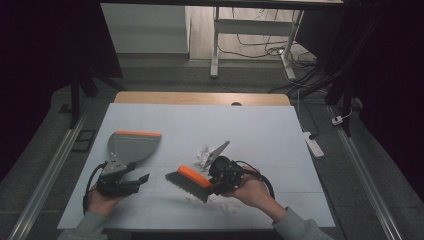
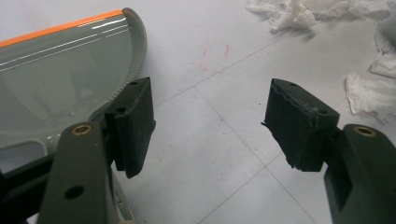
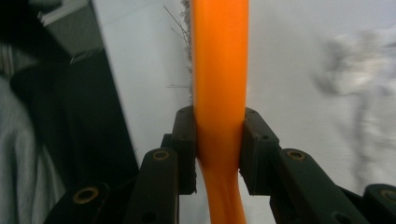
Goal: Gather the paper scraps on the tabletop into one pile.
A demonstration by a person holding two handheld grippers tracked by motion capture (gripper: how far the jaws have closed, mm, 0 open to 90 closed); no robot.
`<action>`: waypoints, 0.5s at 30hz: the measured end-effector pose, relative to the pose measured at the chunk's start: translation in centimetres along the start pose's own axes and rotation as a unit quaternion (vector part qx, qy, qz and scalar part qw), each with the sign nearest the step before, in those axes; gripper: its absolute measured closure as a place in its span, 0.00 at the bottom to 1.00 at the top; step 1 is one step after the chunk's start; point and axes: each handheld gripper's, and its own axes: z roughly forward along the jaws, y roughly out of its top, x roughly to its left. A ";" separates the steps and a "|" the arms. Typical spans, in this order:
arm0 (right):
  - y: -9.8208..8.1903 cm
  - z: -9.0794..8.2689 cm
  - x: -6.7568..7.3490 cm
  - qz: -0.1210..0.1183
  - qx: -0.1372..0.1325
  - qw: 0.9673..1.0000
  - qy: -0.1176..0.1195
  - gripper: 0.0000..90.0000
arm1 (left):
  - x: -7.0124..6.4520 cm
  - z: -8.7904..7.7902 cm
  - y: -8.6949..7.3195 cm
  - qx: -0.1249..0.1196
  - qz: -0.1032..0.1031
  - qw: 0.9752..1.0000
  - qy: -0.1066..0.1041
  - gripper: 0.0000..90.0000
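Right gripper (image 3: 218,140) clamped on the orange handle of the brush (image 1: 189,183), bristles low over the white table (image 1: 260,125) (crumpled paper scraps (image 1: 202,152) just beyond). Left gripper (image 2: 208,126) with jaws parted, grasping nothing, just beside the grey dustpan (image 1: 131,146).

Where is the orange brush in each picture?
High view: the brush lies low in the middle, held by the right gripper.
Left gripper view: not in it.
Right gripper view: its orange handle runs up the middle, clamped between the jaws.
Shared landmark: the crumpled white paper.
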 end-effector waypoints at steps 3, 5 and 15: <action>0.1 1.1 1.0 -0.023 0.029 0.999 0.008 0.78 | 0.0 0.1 0.0 0.000 0.000 1.000 -0.001 0.37; 0.3 2.1 1.3 -0.033 0.045 0.998 0.010 0.78 | -0.1 0.0 0.0 0.001 0.002 1.000 -0.001 0.37; 1.6 3.4 -2.1 -0.010 0.070 0.997 -0.020 0.78 | 0.1 -0.1 -0.2 0.000 0.000 1.000 -0.002 0.37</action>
